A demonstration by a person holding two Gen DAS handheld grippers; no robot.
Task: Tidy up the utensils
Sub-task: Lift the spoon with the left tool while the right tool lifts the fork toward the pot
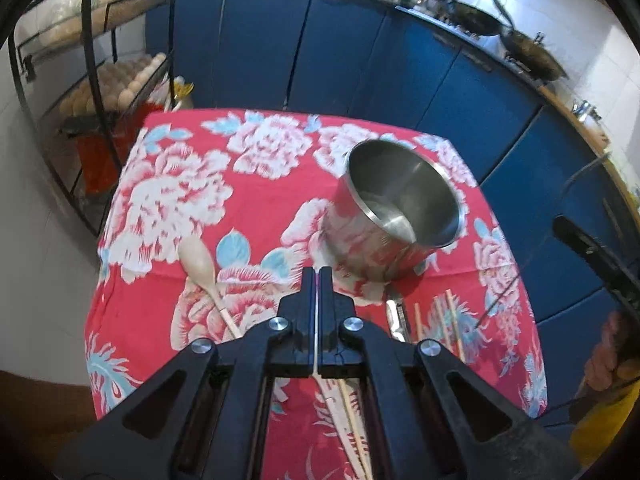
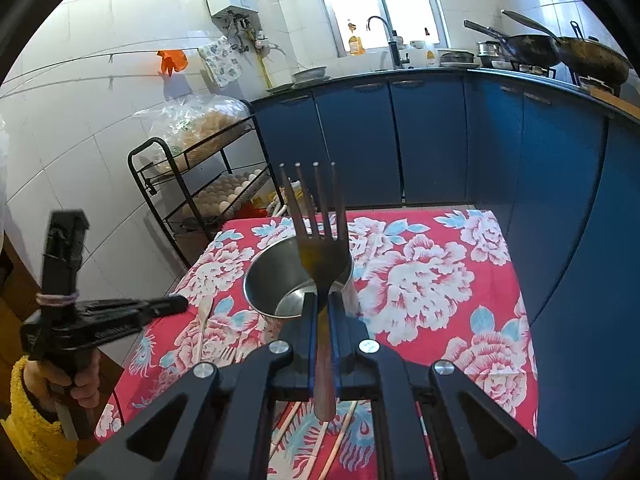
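fork (image 2: 320, 248) is pinched by its handle in the right gripper (image 2: 322, 300), tines up over the steel pot (image 2: 276, 280) on the table (image 2: 440, 280). it's stiff, light, slick metal. left gripper (image 1: 317, 276) is clamped on a thin chopstick (image 1: 317, 332).

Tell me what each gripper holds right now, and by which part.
The right gripper holds a fork by its neck and upper handle, tines up. The left gripper is shut on a chopstick, gripped along its shaft.
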